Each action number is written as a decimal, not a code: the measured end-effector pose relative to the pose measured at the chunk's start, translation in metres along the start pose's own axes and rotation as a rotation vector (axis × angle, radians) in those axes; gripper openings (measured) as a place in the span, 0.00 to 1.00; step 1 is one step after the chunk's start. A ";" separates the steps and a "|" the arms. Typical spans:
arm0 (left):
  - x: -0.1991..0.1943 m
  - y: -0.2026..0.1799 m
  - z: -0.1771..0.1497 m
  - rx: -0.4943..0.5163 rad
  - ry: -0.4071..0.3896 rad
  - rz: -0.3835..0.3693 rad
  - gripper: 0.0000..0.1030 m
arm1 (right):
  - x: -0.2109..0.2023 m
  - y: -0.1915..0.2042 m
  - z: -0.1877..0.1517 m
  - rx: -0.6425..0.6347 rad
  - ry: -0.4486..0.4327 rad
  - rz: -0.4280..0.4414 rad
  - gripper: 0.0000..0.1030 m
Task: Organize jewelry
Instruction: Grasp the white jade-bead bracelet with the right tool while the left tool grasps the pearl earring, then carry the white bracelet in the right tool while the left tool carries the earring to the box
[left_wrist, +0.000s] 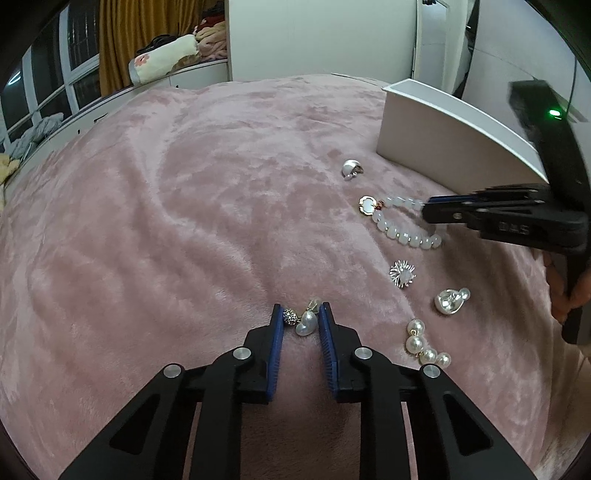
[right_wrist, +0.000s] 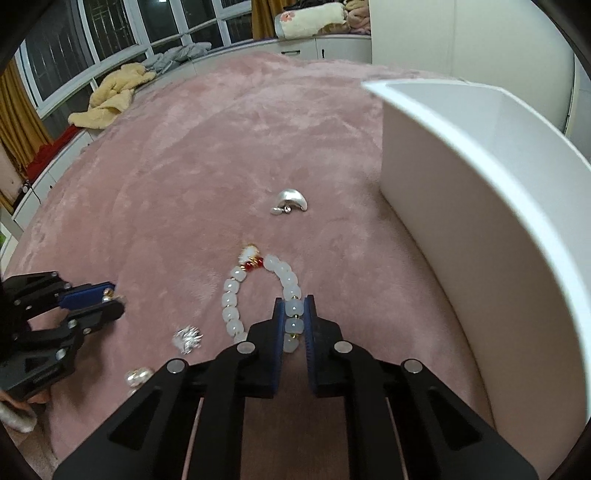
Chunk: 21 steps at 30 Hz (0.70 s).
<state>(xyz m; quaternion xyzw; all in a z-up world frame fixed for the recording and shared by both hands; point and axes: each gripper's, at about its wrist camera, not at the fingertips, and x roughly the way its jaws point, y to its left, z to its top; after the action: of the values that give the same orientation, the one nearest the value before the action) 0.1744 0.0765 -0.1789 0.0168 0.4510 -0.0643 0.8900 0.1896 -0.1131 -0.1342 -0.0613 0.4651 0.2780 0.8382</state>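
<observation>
White bead bracelet pinched in right jaws; pearl earring pinched between left jaws.

Readable lettering: one mark only
The raised letters "DAS" stand on the black body of the right hand-held gripper; nothing else can be read.

Both of my wrist views are lit by soft, warm indoor light from above; the windows are dark. The plush pink blanket shows gentle sheen and only faint shadows. Fisheye distortion bends the tall white rectangular box into a curve, and black vignette fills the corners. The right view is slightly motion-blurred. A green indicator light glares on the blurred black device.
</observation>
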 end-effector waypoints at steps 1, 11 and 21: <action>-0.001 0.000 0.001 -0.004 -0.002 -0.001 0.23 | -0.005 0.000 0.000 -0.003 -0.007 0.002 0.11; -0.023 -0.021 0.017 0.020 -0.048 -0.003 0.23 | -0.057 0.005 0.002 -0.011 -0.089 0.002 0.11; -0.060 -0.041 0.042 0.028 -0.119 0.007 0.23 | -0.124 0.002 0.008 -0.039 -0.196 -0.009 0.11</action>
<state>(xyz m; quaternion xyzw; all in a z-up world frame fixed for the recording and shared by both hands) 0.1678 0.0380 -0.1041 0.0271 0.3964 -0.0682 0.9151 0.1433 -0.1593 -0.0287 -0.0523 0.3751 0.2878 0.8796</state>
